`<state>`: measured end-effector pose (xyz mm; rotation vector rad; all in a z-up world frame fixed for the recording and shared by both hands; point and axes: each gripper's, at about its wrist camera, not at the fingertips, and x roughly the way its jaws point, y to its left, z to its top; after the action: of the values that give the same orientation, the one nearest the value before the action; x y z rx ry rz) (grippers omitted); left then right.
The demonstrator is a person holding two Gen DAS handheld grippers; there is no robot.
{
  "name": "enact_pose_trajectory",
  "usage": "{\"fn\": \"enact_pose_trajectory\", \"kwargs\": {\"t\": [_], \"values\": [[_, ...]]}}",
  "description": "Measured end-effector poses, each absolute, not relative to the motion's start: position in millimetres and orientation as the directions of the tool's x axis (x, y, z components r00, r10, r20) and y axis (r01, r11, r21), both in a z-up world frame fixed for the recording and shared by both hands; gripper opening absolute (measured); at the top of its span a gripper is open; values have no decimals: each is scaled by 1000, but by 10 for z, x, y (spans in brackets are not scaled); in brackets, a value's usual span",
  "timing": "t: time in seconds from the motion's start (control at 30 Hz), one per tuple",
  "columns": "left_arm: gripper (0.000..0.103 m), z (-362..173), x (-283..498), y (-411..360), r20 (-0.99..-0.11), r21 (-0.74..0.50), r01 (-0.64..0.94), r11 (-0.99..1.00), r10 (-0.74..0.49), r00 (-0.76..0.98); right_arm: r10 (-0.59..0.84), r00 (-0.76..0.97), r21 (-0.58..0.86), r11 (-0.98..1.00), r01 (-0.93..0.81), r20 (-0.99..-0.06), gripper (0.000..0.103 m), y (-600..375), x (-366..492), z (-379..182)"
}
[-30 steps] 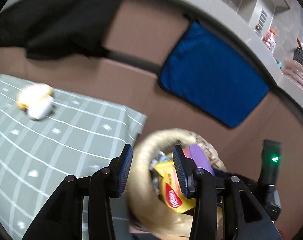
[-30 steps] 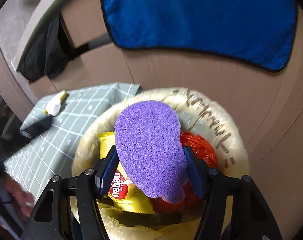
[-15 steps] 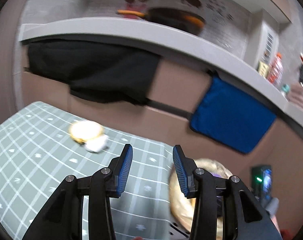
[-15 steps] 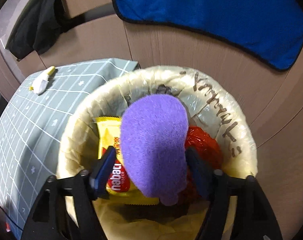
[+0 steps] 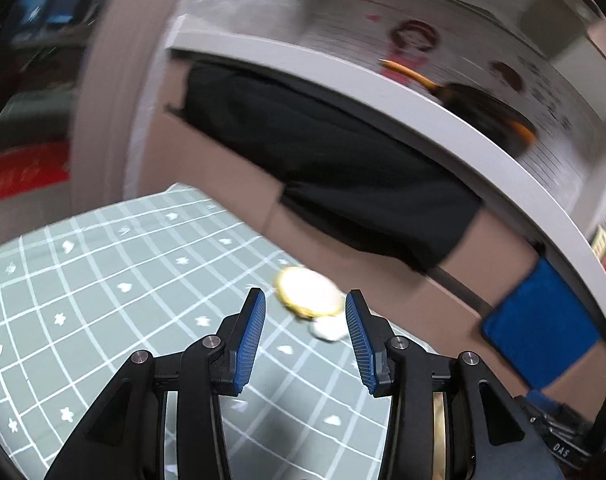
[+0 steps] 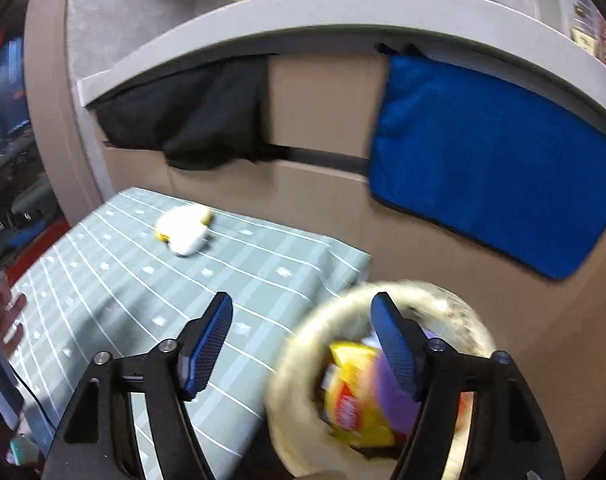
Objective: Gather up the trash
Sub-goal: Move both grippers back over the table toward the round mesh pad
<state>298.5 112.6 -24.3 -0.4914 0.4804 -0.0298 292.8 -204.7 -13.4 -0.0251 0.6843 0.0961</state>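
Judging from what lies where, the task is well along: the bin (image 6: 379, 380) just beside the counter (image 6: 103, 304) already holds a purple pad (image 6: 399, 388), a yellow wrapper (image 6: 351, 384) and something red, and the one piece of trash left in sight is the yellow-and-white scrap (image 5: 309, 300) on the counter's checked cloth. The left gripper (image 5: 305, 336) stands open and empty, the scrap lying just beyond its fingers and framed between them, so it seems lined up for that pick. The right gripper (image 6: 301, 344) has its jaws spread wide after a slight closing, nothing between them; the bin sits below and partly behind its right finger, the scrap well ahead to the left. Open cloth surrounds the scrap on the near sides, though it lies near the counter's far edge, with a cardboard wall (image 5: 219, 184) just behind, leaving little room to overshoot. The bin touches the counter's corner.
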Motion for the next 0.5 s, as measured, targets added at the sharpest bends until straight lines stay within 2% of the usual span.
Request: {"fn": "enact_pose_trajectory", "kwargs": {"t": [0.03,0.17,0.27,0.5], "values": [[43,-292,3006,1200,-443,-470,-105,876,-131,887,128,762,29,989,-142,-635,57,-1926,3027,-143],[43,-552,3080,1437,-500,-493,-163,855,-125,857,278,736,88,954,-287,-617,57,-1497,3321,-186],[43,-715,3135,1501,-522,-505,-162,848,-151,840,336,708,91,928,-360,-622,56,-1149,3680,-299],[43,-945,3265,1507,-558,-517,-125,847,-223,799,392,619,197,912,-361,-681,53,-692,4552,-787]]}}
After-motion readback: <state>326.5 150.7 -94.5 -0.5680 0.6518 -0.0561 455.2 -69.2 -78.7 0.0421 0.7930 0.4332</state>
